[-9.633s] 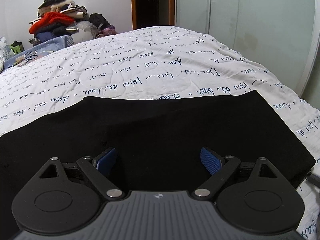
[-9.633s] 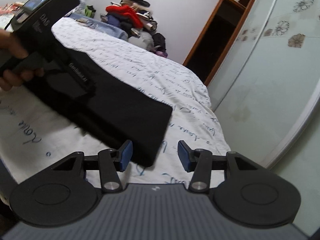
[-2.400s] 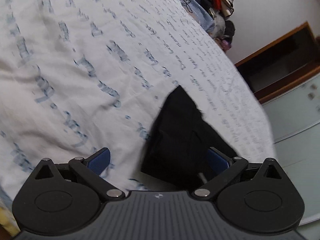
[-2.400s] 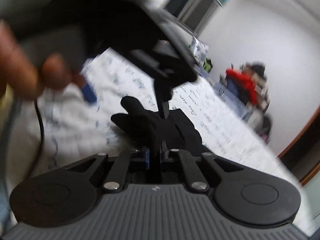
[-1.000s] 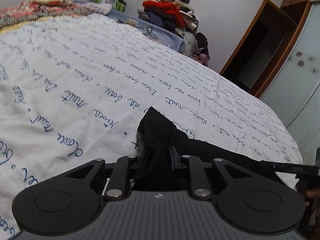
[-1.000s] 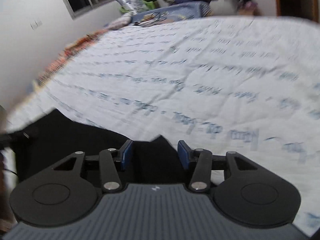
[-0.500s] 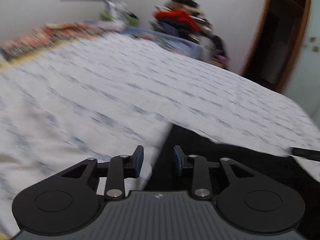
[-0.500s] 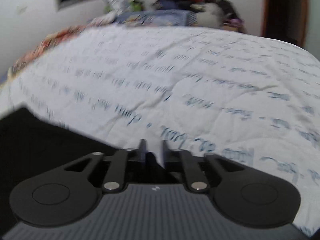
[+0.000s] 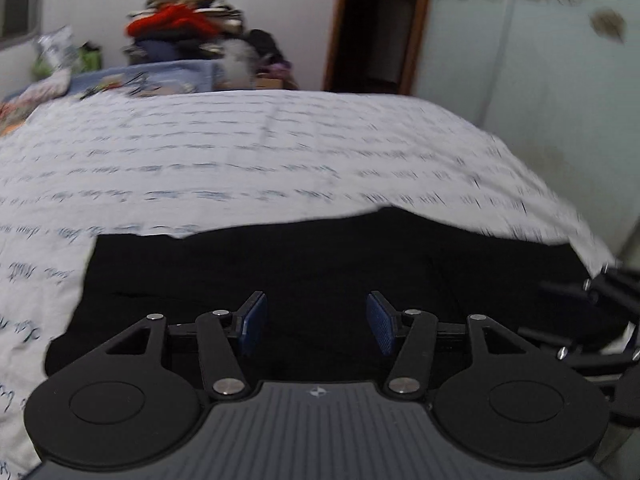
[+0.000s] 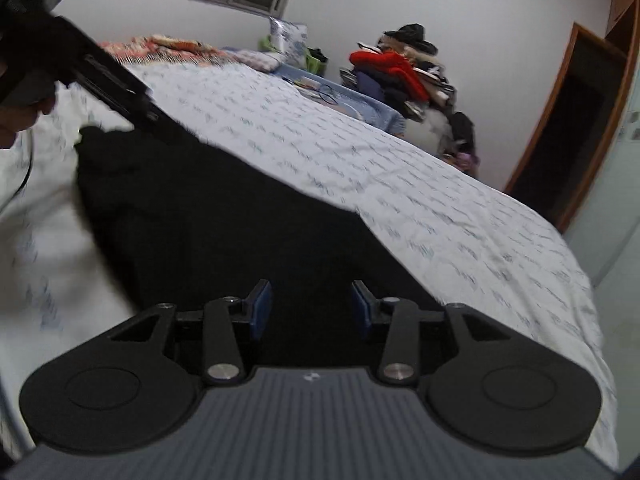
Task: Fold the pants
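The black pants (image 9: 320,264) lie folded flat on the white quilt with blue script (image 9: 240,152), near the bed's front edge. My left gripper (image 9: 316,318) is open and empty, just above the pants' near part. In the right wrist view the pants (image 10: 224,224) stretch from the left toward the front. My right gripper (image 10: 308,308) is open and empty over their near end. The left gripper's body (image 10: 80,68) shows at the upper left, over the pants' far end. The right gripper's frame (image 9: 600,304) shows at the right edge of the left wrist view.
A pile of clothes with a red garment (image 9: 176,20) stands beyond the bed's far side, also in the right wrist view (image 10: 392,68). A dark doorway (image 9: 380,24) and pale wardrobe doors (image 9: 540,60) lie to the right. The bed's edge drops off at the right (image 10: 592,320).
Both grippers have opened and let go of the pants, which now lie flat on the quilt. Both have drawn back toward the bed's front edge.
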### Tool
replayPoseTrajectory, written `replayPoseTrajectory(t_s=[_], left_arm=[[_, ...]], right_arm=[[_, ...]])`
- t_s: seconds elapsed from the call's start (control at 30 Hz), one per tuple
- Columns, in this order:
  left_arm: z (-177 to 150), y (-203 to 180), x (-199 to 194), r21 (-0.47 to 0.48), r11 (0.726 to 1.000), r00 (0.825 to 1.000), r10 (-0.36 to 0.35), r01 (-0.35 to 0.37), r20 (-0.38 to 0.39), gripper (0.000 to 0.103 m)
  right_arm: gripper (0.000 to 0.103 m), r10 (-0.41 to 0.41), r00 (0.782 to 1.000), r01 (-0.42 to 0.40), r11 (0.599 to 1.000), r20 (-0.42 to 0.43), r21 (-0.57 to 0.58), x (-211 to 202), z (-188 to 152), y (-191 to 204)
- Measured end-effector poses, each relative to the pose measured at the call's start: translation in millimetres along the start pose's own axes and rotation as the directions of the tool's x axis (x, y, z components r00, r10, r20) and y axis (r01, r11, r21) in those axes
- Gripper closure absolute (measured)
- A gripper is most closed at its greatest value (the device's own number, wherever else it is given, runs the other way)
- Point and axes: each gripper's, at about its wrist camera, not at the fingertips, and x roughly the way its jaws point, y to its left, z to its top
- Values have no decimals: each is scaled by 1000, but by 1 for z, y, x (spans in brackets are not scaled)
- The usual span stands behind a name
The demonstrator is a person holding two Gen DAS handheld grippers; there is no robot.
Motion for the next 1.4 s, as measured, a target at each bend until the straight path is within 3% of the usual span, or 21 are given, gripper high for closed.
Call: replayPoseTrajectory(t_s=[0.13, 0.3, 0.43, 0.5, 0.57, 0.6, 0.7, 0.8, 0.9, 0.93, 1.0, 1.1, 1.23, 1.4], left_arm=[[-18, -39, 11, 179, 984, 999, 8, 0, -44, 49], [-40, -50, 15, 279, 960, 997, 47, -29, -56, 47], [-42, -42, 12, 260, 965, 997, 52, -35, -56, 39], [-43, -37, 9, 256, 966, 997, 49, -30, -68, 39], [-42, -28, 3, 243, 970, 996, 43, -23, -75, 39], [-41, -21, -2, 217, 976, 996, 38, -21, -76, 39], [-32, 4, -10, 111, 992, 997, 57, -51, -51, 39], [-27, 26, -5, 32, 991, 990, 131, -129, -51, 38], [-34, 33, 3, 30, 988, 984, 156, -154, -84, 37], [-37, 32, 2, 54, 985, 983, 169, -165, -76, 35], [-44, 27, 0, 116, 976, 980, 192, -184, -57, 35], [-51, 23, -2, 167, 969, 980, 194, -185, -39, 34], [-52, 29, -3, 132, 978, 985, 169, -163, -40, 31], [-52, 27, -7, 126, 976, 982, 185, -179, -35, 29]], right_arm=[[60, -29, 999, 31, 997, -32, 76, -20, -21, -8], [60, -1, 1000, 2, 998, -9, 58, -25, -26, 3], [60, 49, 997, -51, 998, 55, 40, -20, -14, 26], [60, 68, 997, -68, 997, 23, 21, -10, -10, 36], [62, 27, 998, -30, 999, -64, -41, 3, -15, 46], [62, 16, 998, -20, 998, -61, -67, 2, -17, 48], [61, 66, 993, -67, 998, -98, -6, -6, -8, 37], [61, 90, 996, -87, 992, -25, 91, -15, 6, 25], [52, 85, 996, -86, 987, 14, 137, -5, 19, 30], [37, 85, 996, -85, 985, 6, 148, 4, 23, 35], [21, 97, 995, -94, 984, -13, 154, 19, 24, 48], [21, 100, 993, -94, 991, -65, 95, 37, 19, 64], [20, 128, 987, -122, 991, -101, 59, 34, 8, 67], [18, 130, 989, -125, 989, -65, 77, 22, 10, 67]])
